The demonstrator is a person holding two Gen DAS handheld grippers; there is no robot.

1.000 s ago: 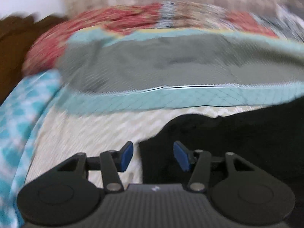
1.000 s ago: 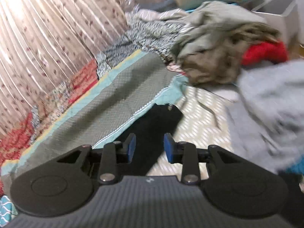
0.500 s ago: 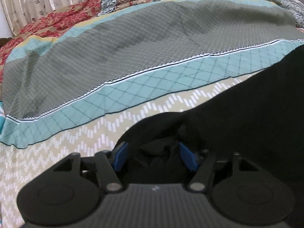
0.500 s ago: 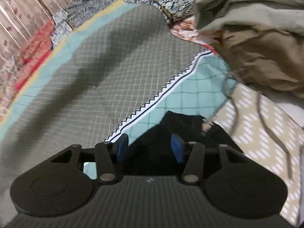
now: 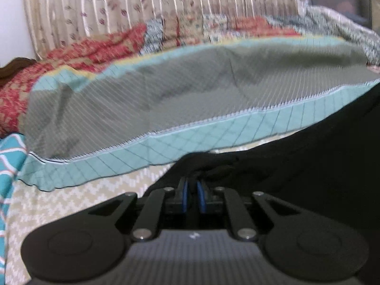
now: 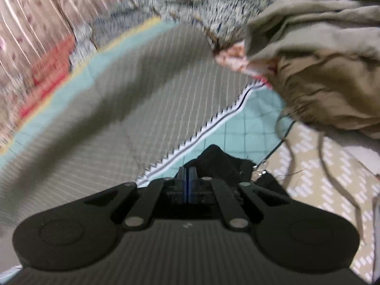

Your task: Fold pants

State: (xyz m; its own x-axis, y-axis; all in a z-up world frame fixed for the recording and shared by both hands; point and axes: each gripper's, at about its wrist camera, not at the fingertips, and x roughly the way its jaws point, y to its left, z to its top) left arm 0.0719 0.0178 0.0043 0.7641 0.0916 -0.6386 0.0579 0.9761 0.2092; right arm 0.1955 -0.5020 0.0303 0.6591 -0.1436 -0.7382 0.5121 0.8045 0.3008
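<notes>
The black pants (image 5: 308, 166) lie on the bed and fill the right side of the left wrist view. My left gripper (image 5: 192, 185) is shut on a bunched edge of the pants, its jaws closing tight until the blue pads almost meet. In the right wrist view another end of the black pants (image 6: 218, 163) rises in a small peak over the teal border. My right gripper (image 6: 189, 171) is shut on that end, jaws closing pad to pad. A small metal fitting (image 6: 258, 172) hangs at the fabric's edge.
A grey quilt with a teal border (image 5: 166, 99) covers the bed beyond the pants, over a beige zigzag sheet (image 5: 71, 204). A heap of khaki clothes (image 6: 320, 76) with dangling cords lies at the right. A floral curtain (image 5: 142, 4) hangs behind the bed.
Both grippers came down over the pants with jaws apart and have now shut on the black fabric. The right one travelled from farther back toward the quilt's teal border.
</notes>
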